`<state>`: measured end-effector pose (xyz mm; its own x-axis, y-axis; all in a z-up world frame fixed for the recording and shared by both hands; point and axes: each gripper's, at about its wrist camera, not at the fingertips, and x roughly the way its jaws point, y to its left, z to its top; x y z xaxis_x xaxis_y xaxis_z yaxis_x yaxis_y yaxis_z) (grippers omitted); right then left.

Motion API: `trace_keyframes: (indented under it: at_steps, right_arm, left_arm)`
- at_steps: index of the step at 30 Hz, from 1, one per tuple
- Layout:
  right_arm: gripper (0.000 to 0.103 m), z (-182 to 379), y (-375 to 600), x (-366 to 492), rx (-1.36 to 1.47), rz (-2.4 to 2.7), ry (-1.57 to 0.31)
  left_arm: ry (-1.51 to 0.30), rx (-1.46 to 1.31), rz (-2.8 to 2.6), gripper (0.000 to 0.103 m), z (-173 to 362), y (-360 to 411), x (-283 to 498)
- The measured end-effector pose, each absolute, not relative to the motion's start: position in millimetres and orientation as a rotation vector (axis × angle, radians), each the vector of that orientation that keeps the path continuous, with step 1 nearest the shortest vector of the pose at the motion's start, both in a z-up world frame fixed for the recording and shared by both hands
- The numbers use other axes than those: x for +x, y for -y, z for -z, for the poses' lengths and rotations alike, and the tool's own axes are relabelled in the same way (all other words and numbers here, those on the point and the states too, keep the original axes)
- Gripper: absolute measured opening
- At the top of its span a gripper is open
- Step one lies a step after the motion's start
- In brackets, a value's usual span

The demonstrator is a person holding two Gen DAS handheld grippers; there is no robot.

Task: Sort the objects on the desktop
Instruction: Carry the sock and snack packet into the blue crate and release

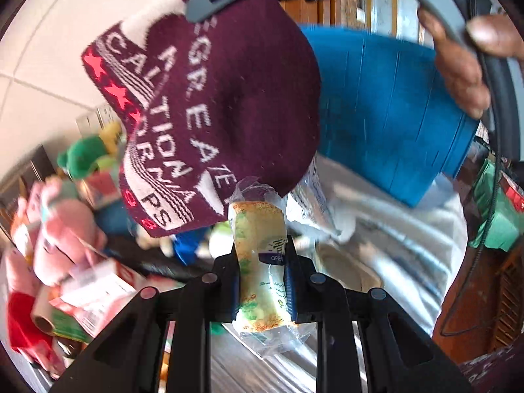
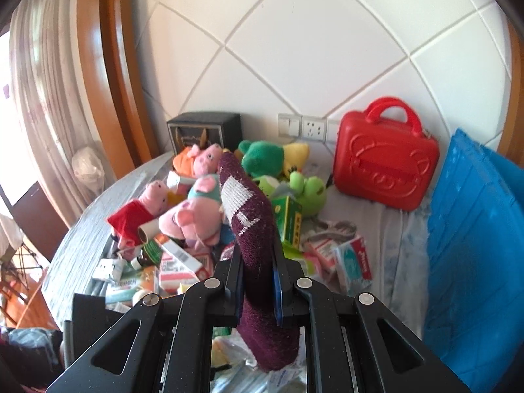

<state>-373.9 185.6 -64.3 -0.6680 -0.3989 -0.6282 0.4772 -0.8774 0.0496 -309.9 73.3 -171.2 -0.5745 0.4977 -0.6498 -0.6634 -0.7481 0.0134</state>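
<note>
The left gripper [image 1: 263, 281] pinches a clear-wrapped green and cream snack packet [image 1: 260, 258] upright between its pads. Just beyond and above it hangs a maroon knitted hat [image 1: 213, 111] with white lettering, clamped by the right gripper [image 2: 257, 276], whose jaws press on the knit. Ahead of the right gripper lie pink pig plush toys [image 2: 193, 209], a green frog plush [image 2: 304, 190] and medicine boxes [image 2: 180, 262]; a red toy suitcase [image 2: 386, 160] stands farther right, beside a blue crate [image 2: 475, 245].

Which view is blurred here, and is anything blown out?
Left wrist: motion smear over the plush toys and boxes at left, though the snack packet stays fairly sharp. Right wrist: crisp, but the window at far left is overexposed; strong fisheye bending in both.
</note>
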Motion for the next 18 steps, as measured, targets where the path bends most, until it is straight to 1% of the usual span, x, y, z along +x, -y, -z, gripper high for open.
trace_keyframes:
  at_steps: [3,10,14,18]
  right_arm:
    - [0.014,39,-191,-370,0.862,2.54,-0.16]
    - [0.013,-33,-213,-350,0.747,2.702,-0.202]
    - [0.013,-74,-241,-335,0.683,2.8,-0.242]
    - [0.013,-122,-293,-311,0.59,2.92,-0.222]
  left_arm:
    - [-0.323,-0.786,-2.3,0.02,147,-69,-319]
    - [-0.341,-0.613,-2.29,0.021,80,-92,-317]
    - [-0.347,-0.497,-2.262,0.021,33,-124,-314]
    - [-0.34,-0.405,-2.214,0.021,-11,-170,-308]
